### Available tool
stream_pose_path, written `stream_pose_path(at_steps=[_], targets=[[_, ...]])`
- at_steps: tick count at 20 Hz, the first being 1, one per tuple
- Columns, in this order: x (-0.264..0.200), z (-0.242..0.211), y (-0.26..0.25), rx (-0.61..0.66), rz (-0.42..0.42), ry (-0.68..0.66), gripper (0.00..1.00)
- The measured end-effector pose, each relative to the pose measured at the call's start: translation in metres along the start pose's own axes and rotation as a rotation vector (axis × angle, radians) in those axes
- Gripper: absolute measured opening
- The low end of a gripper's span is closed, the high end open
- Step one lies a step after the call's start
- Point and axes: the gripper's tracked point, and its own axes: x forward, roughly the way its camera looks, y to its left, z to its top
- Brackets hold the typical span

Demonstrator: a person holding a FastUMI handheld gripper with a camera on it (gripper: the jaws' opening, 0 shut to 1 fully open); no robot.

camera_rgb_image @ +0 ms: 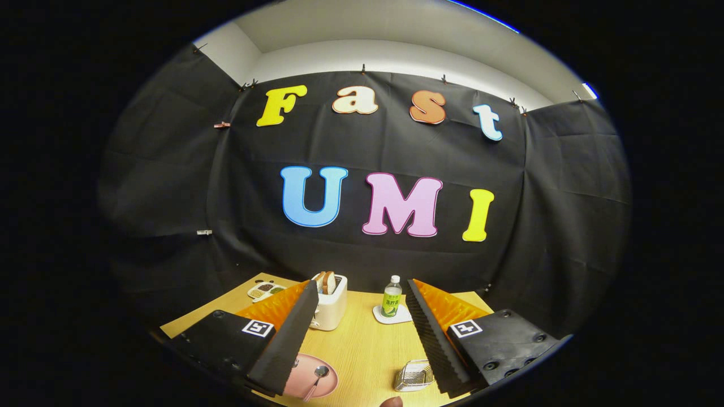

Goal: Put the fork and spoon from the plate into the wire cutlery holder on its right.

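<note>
Hovering above a wooden surface [362,345], the hand-held gripper [362,291] has its two fingers spread wide with nothing between them.

At about ten o'clock from the left finger, near the far corner, a small divided tray [264,290] holds dark and pale foods in separate compartments. Just beyond that finger's tip stands a white toaster [331,308] with bread slices [324,281] upright in its slots.

Under the left finger, at roughly seven o'clock from the middle of the surface, lies a pink plate [314,383], partly hidden by the finger. A spoon [318,377] rests on it, bowl toward the toaster; I cannot make out the fork.

At twelve o'clock between the fingers, a green-labelled bottle [391,297] stands upright on a white coaster [393,315].

At about five o'clock, just beside the right finger, sits the wire holder [414,376], to the plate's right and apart from it; whether it holds anything is unclear.

Black cloth [169,186] walls the booth on three sides, with a pale wall [396,56] above it.
</note>
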Motion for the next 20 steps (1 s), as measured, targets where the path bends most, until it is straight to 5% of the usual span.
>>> stream_pose_path(at_steps=[11, 20], targets=[[0.009, -0.033, 0.021, -0.01, 0.064, 0.105, 0.97], [-0.018, -0.206, 0.075, 0.025, 0.246, 0.723, 0.95]])
